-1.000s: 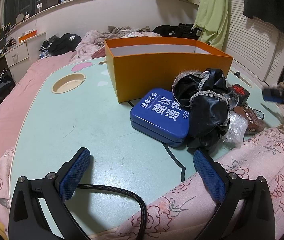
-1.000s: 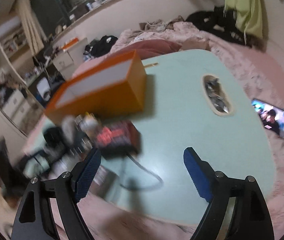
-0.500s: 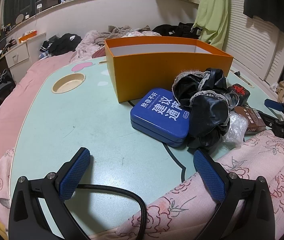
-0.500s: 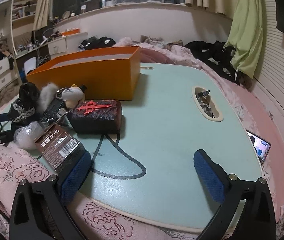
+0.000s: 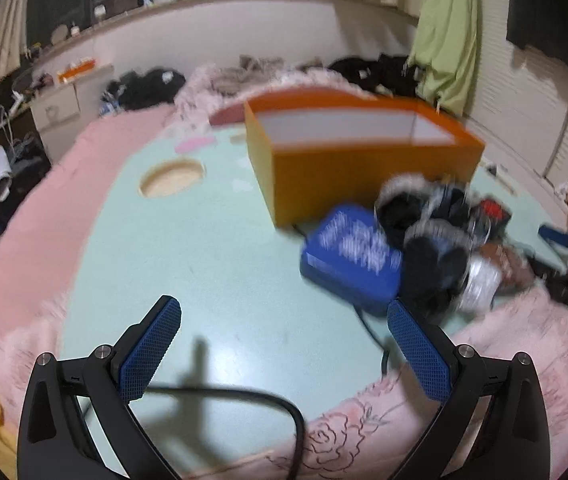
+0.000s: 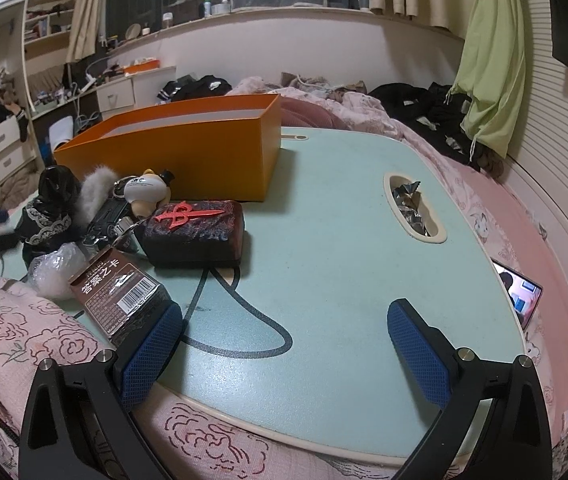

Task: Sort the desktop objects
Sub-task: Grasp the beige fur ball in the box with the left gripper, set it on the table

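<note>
My left gripper and right gripper gape empty; clutter ahead-left of right (unsorted), orange box beyond awaits.

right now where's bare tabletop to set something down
Bare tabletop lies between the orange box, the foil-filled slot and the near edge. Another patch lies between the round cup recess and the blue tin. The pile around the dark mahjong-tile box is crowded.

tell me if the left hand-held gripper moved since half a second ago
Yes. In the left wrist view the orange box and blue tin sit further right than before and are motion-blurred, so the left hand-held gripper has swung left, jaws open and empty.
</note>
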Demonstrator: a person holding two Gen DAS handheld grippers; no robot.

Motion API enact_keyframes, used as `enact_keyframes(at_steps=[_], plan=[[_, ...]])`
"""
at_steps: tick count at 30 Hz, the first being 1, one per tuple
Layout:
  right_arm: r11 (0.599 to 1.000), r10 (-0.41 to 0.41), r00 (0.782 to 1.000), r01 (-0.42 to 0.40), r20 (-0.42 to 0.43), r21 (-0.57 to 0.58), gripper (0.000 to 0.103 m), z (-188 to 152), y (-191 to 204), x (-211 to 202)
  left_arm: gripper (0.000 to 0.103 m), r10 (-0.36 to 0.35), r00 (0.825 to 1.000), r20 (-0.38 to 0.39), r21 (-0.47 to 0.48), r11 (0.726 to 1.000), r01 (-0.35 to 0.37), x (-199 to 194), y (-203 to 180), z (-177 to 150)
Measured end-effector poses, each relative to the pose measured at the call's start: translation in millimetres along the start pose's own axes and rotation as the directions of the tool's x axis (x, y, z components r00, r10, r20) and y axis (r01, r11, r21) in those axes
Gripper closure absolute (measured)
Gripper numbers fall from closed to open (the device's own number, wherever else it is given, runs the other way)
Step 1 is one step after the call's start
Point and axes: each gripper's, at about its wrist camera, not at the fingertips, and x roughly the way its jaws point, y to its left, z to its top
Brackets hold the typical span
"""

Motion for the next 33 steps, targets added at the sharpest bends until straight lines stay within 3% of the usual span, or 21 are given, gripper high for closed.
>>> enact_keyframes(at_steps=[5, 7, 9, 11, 12, 16, 20, 25, 27, 28, 32, 33], plan=[[1.000, 0.000, 1.000, 0.000, 0.001, 0.000, 0.000, -1, -1, 1, 0.000, -0.059, 0.992, 0.108, 0.053, 0.997, 0.053, -33, -16, 61], [1.000, 0.001, 1.000, -0.001, 0.001, 0.000, 0.000, -1, -1, 1, 0.000, -0.112, 0.991, 0.066, 0.063, 0.992, 0.108, -29, -29, 93], [1.000, 0.001, 1.000, -0.001, 0.002, 0.000, 0.000, -1, -2, 1, 0.007, -0.219, 0.976, -0.014, 0.039, 0.975, 0.220, -13, -43, 126], [1.000, 0.001, 1.000, -0.001, 0.002, 0.000, 0.000, -2, -3, 1, 0.024, -0.321, 0.941, -0.104, -0.002, 0.947, 0.322, 13, -57, 151], [1.000, 0.001, 1.000, -0.001, 0.002, 0.000, 0.000, -2, -3, 1, 0.026, -0.356, 0.921, -0.157, -0.024, 0.934, 0.357, 31, -68, 163], [1.000, -0.001, 1.000, 0.001, 0.005, 0.002, 0.000, 1, 3, -1, 0.027, -0.383, 0.876, -0.292, -0.052, 0.921, 0.385, 90, -102, 183], [1.000, 0.000, 1.000, 0.000, 0.006, 0.001, 0.000, 1, 2, 0, 0.041, -0.391, 0.814, -0.431, -0.086, 0.915, 0.394, 139, -131, 177], [1.000, 0.000, 1.000, 0.000, 0.005, 0.001, 0.000, 0, 3, 0, 0.045, -0.375, 0.787, -0.490, -0.131, 0.924, 0.359, 167, -135, 164], [1.000, 0.000, 1.000, 0.000, 0.006, 0.001, 0.000, 0, 2, 0, 0.056, -0.449, 0.742, -0.498, -0.215, 0.893, 0.395, 178, -130, 158], [1.000, 0.000, 1.000, 0.000, 0.007, 0.001, 0.000, 0, 2, 0, 0.061, -0.462, 0.730, -0.503, -0.242, 0.887, 0.394, 181, -127, 155], [1.000, 0.000, 1.000, 0.000, 0.007, 0.001, 0.000, 0, 3, 1, 0.062, -0.454, 0.764, -0.460, -0.243, 0.891, 0.383, 171, -114, 155], [1.000, 0.000, 1.000, 0.000, 0.006, 0.001, 0.000, 0, 3, 2, 0.069, -0.460, 0.773, -0.436, -0.245, 0.888, 0.390, 164, -108, 158]])
